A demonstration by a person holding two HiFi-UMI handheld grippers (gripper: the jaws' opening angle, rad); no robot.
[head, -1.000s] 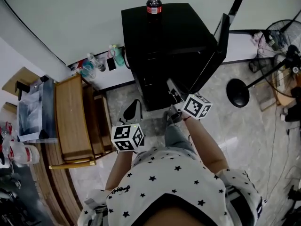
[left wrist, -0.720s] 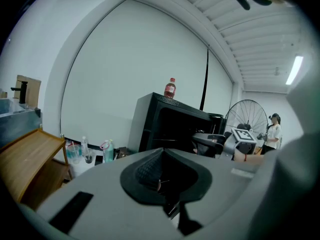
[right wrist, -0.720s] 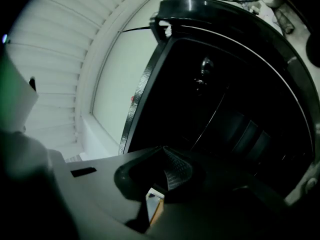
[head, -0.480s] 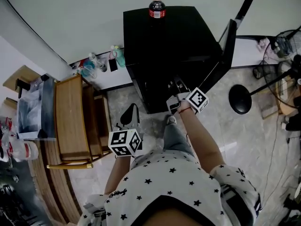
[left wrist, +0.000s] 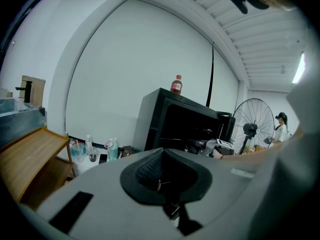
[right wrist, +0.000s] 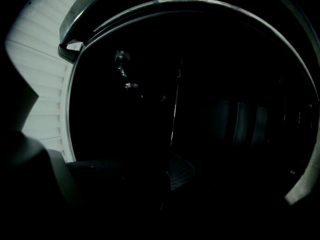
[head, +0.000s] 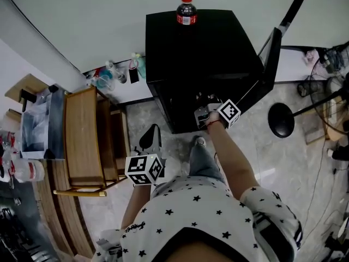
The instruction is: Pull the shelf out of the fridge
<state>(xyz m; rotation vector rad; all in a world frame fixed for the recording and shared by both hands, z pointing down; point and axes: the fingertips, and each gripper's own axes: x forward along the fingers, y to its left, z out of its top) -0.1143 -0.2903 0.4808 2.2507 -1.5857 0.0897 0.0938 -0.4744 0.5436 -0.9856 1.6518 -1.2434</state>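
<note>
Fingers on your right gripper are fully closed, reaching into the open front of the black fridge; its view is too dark to show anything between them. Your left gripper hangs well back from the fridge, fingers together and empty. The shelf lies inside the dark cavity, barely discernible. A cola bottle stands on the fridge top.
</note>
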